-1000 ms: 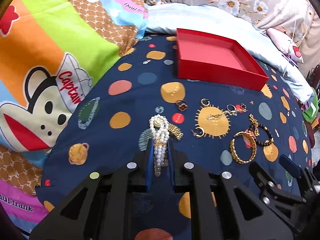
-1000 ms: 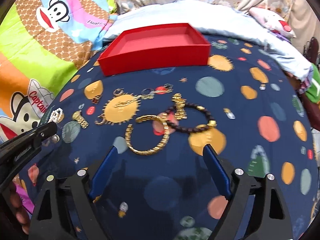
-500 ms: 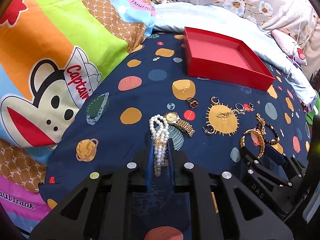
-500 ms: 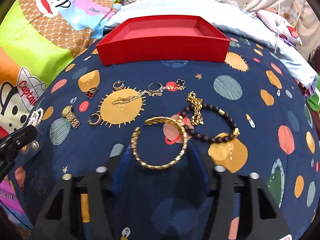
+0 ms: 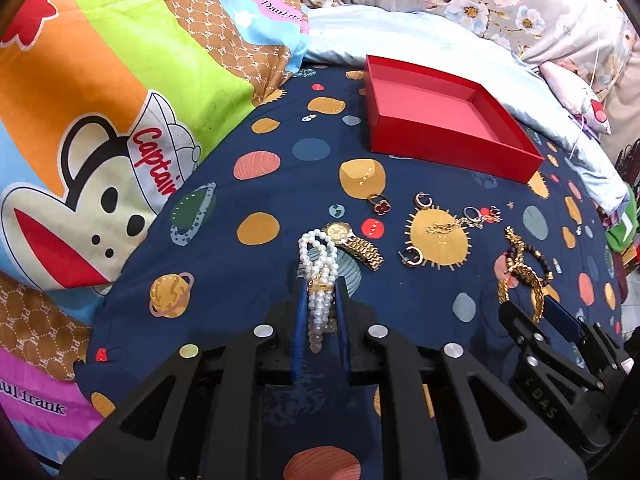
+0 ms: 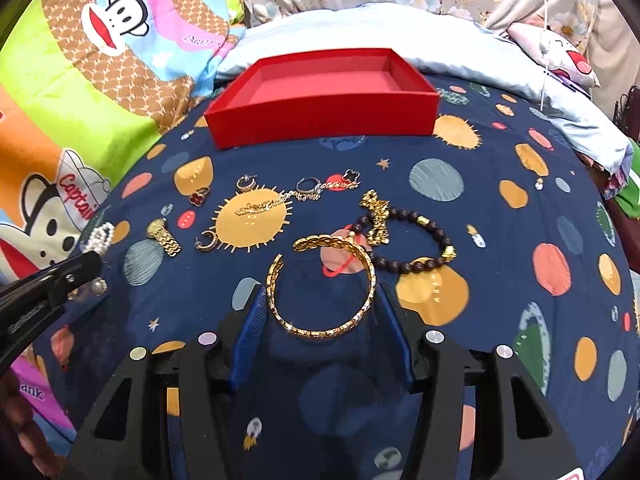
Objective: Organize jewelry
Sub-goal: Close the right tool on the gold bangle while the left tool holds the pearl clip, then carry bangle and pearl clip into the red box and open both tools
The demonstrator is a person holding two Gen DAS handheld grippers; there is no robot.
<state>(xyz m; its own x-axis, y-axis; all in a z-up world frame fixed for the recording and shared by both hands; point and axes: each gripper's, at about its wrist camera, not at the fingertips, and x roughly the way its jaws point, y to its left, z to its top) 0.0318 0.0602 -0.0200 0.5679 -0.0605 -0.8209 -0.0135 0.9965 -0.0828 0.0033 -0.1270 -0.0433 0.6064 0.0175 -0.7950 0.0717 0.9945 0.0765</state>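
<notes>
My left gripper (image 5: pixel 319 280) is shut on a white pearl bracelet (image 5: pixel 318 256) and holds it above the dark blue planet-print cloth (image 5: pixel 280 152). My right gripper (image 6: pixel 322 292) has its blue pads on both sides of a gold bangle (image 6: pixel 320 284) and grips it just above the cloth. The bangle also shows in the left wrist view (image 5: pixel 520 284). An empty red tray (image 5: pixel 444 116) stands at the back; it also shows in the right wrist view (image 6: pixel 320 96).
Loose on the cloth lie a gold watch (image 5: pixel 354 242), a dark bead bracelet (image 6: pixel 404 240), a gold chain (image 6: pixel 260 206), hoop earrings (image 5: pixel 422 200), and rings (image 6: pixel 308 186). A colourful cartoon quilt (image 5: pixel 100 100) rises at the left. Pale blue bedding (image 6: pixel 460 52) lies behind.
My right gripper has moved forward and closed its pads onto the gold bangle. My left gripper has lifted the pearl bracelet back, which uncovers the gold watch.
</notes>
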